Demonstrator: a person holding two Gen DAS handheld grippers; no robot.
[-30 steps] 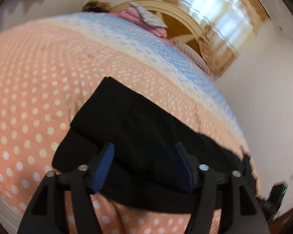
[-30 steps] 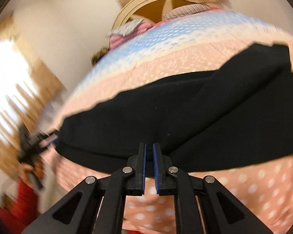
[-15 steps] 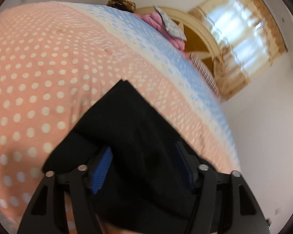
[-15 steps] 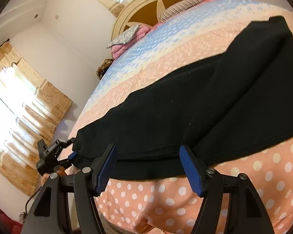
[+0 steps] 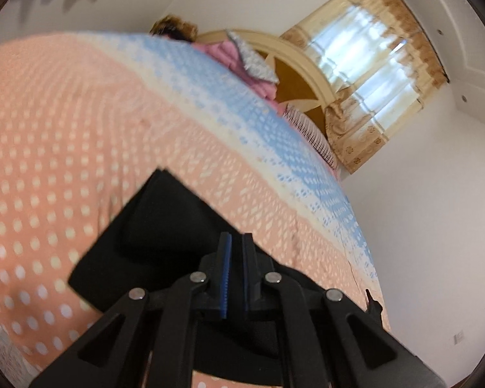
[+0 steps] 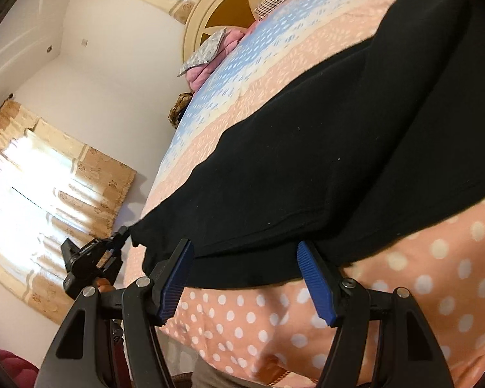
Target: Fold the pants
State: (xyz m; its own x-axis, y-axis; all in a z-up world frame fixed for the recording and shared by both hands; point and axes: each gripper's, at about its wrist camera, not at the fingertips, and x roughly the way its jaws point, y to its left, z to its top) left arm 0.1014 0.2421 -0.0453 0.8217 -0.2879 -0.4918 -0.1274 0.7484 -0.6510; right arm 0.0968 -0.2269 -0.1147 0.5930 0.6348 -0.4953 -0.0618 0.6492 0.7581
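Black pants (image 6: 323,168) lie spread on a peach polka-dot bedspread (image 6: 436,291), one leg folded over the other. My right gripper (image 6: 244,262) is open, its blue pads either side of the pants' near hem, holding nothing. My left gripper (image 5: 237,252) is shut on the edge of the pants (image 5: 152,236). In the right wrist view the left gripper (image 6: 113,242) pinches the pants' far left corner at the bed's edge.
The bedspread turns blue and cream toward a round wooden headboard (image 5: 294,74) with pink bedding (image 5: 242,64) and a grey pillow. Curtained windows (image 6: 48,177) and white walls surround the bed. The bed's front edge drops off below the right gripper.
The left gripper has closed on the pants' edge; it was open before. The right gripper opened half a second ago and stays open at the hem.
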